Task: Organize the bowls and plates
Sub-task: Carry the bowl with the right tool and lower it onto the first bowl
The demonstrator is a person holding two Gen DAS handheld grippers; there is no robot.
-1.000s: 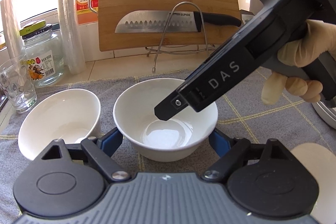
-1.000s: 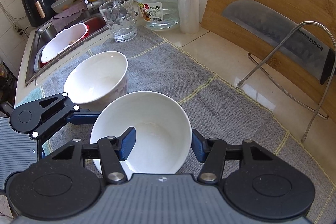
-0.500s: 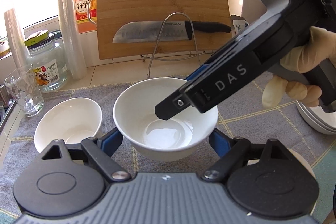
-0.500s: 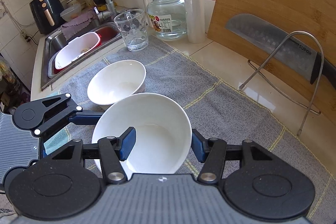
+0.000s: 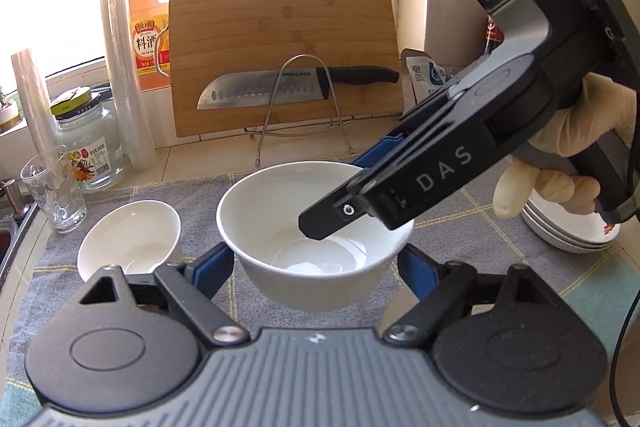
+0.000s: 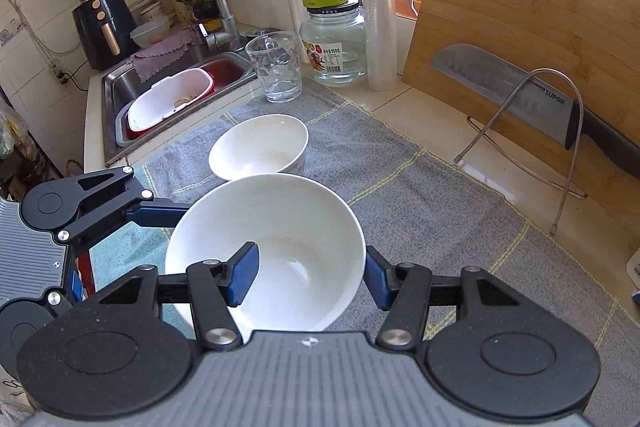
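A white bowl [image 5: 320, 283] hangs above the grey cloth [image 5: 460, 239], held by both grippers. My left gripper [image 5: 316, 271] is shut on it, its blue pads [image 5: 212, 267] pressing the outer wall from either side. My right gripper [image 6: 310, 277] is shut on the bowl's [image 6: 288, 211] wall, one finger inside and the other outside. From the left wrist view, the right gripper [image 5: 344, 195] reaches in over the right rim, held by a gloved hand [image 5: 560, 155]. A second white bowl [image 5: 128, 243] [image 6: 260, 147] sits tilted on the cloth to the left. Stacked white plates [image 5: 568, 231] lie at the right.
A glass tumbler [image 6: 276, 67], a jar [image 6: 334, 43] and rolls of film [image 6: 376, 7] stand at the cloth's far left. A bamboo cutting board [image 5: 280, 39] with a knife [image 5: 280, 91] leans on a wire rack [image 5: 304, 107] behind. A sink [image 6: 168, 99] holds a basin.
Both grippers have lifted the bowl off the cloth and drawn it back from the cutting board. The second bowl stays on the cloth and now looks smaller and farther.
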